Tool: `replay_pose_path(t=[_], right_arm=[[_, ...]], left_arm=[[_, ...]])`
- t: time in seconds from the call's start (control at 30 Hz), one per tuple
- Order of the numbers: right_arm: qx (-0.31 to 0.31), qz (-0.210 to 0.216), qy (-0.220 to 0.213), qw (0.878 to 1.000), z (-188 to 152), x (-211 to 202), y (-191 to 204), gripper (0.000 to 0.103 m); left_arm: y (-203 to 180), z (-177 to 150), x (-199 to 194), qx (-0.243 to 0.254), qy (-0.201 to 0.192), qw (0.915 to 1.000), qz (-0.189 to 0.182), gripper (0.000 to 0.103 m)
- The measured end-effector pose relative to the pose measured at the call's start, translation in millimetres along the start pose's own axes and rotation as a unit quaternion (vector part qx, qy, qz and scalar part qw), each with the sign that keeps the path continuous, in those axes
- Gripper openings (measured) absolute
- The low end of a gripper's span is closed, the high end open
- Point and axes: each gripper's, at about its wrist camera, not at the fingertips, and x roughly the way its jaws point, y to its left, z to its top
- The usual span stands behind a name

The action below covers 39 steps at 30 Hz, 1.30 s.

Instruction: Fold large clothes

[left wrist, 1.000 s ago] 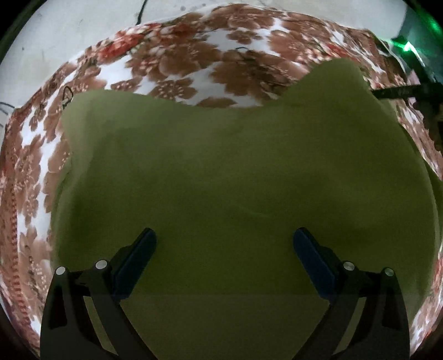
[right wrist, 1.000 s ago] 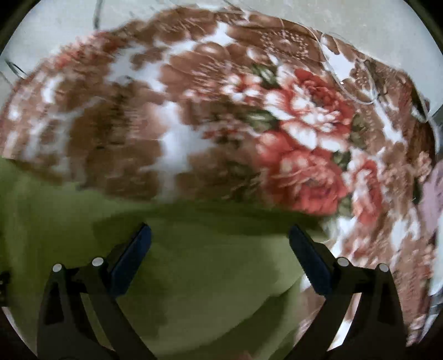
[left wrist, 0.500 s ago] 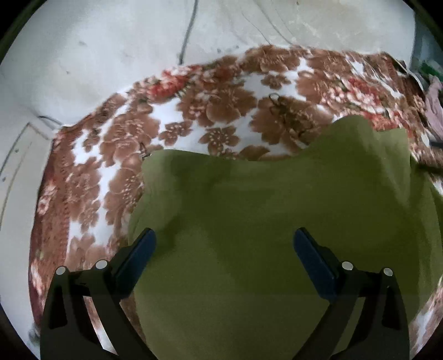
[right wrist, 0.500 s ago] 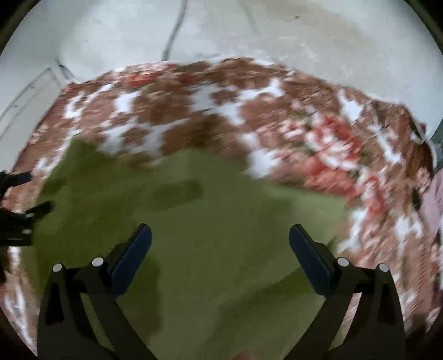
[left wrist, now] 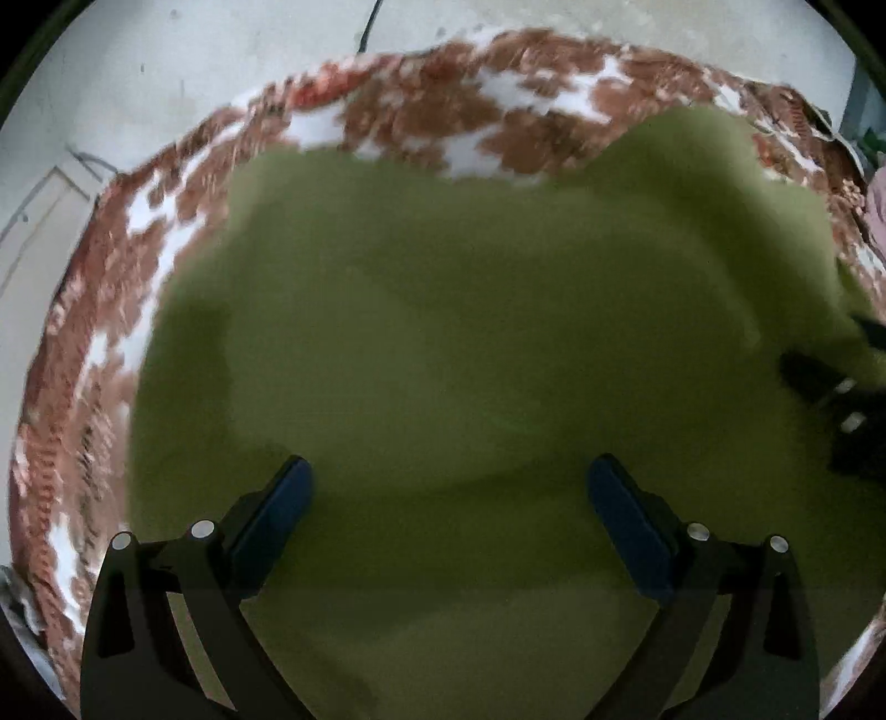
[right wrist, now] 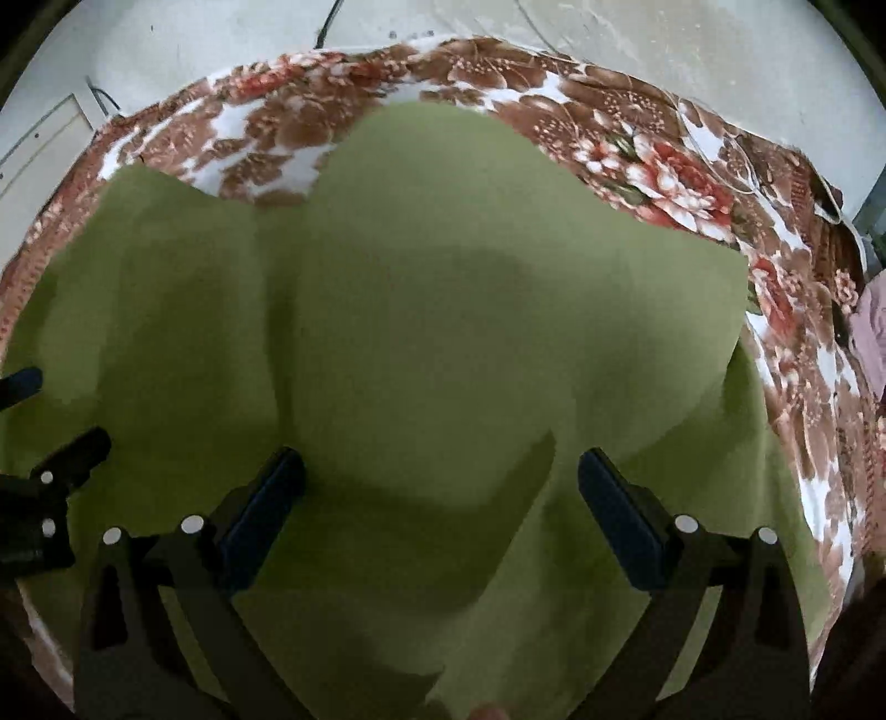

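A large olive-green garment [left wrist: 470,343] lies spread on a floral blanket [left wrist: 421,116]; it also fills the right wrist view [right wrist: 443,310], where a folded layer lies on top with an edge running down the middle. My left gripper [left wrist: 448,498] is open and empty above the garment's near part. My right gripper [right wrist: 440,487] is open and empty above the folded layer. The right gripper's body shows at the right edge of the left wrist view [left wrist: 847,410]; the left gripper's body shows at the left edge of the right wrist view [right wrist: 39,498].
The brown, red and white floral blanket [right wrist: 664,166] covers the surface around the garment. A pale wall [right wrist: 664,50] with a cable rises behind. A pinkish cloth [right wrist: 872,332] lies at the far right edge.
Both grippers have pulled back and risen, open throughout. More of the garment and the wall behind now show, and each gripper now appears in the other's view.
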Motion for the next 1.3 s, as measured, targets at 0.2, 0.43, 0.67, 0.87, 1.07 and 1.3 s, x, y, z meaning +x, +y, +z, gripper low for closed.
replay_pose_path(t=[0.2,0.43,0.67,0.87,1.07,1.3], right_arm=[[-0.045,-0.006,-0.015,0.999,-3.2,11.5,-34.7,0.098],[-0.025,-0.047,-0.023,0.998,8.4,2.4,-81.7,0.098],[0.039,-0.024,-0.063,0.997,-1.4,-55.5,-100.8,0.098],[0.047,-0.034,-0.050,0.997,-42.0,-62.6,-110.9,0.098],[0.037,-0.073,-0.027,0.996,-82.2,-47.4,-145.6,0.098],[0.060,-0.058,0.010,0.996,-129.9,-23.3,-201.7,0.098]], left_arm=[[53.5,-4.6,21.7,0.020,0.002,0.9983,0.054,0.099],[98.8,9.5,13.4,0.019,0.008,0.9950,0.098,0.097],[68.8,24.3,-47.7,-0.044,-0.021,0.9985,0.025,0.097],[4.5,15.0,-67.1,0.007,-0.042,0.9990,0.012,0.097],[-44.0,-2.8,-62.7,0.060,-0.052,0.9968,0.005,0.098],[-30.0,-38.3,-5.5,0.039,-0.004,0.9990,-0.019,0.099]])
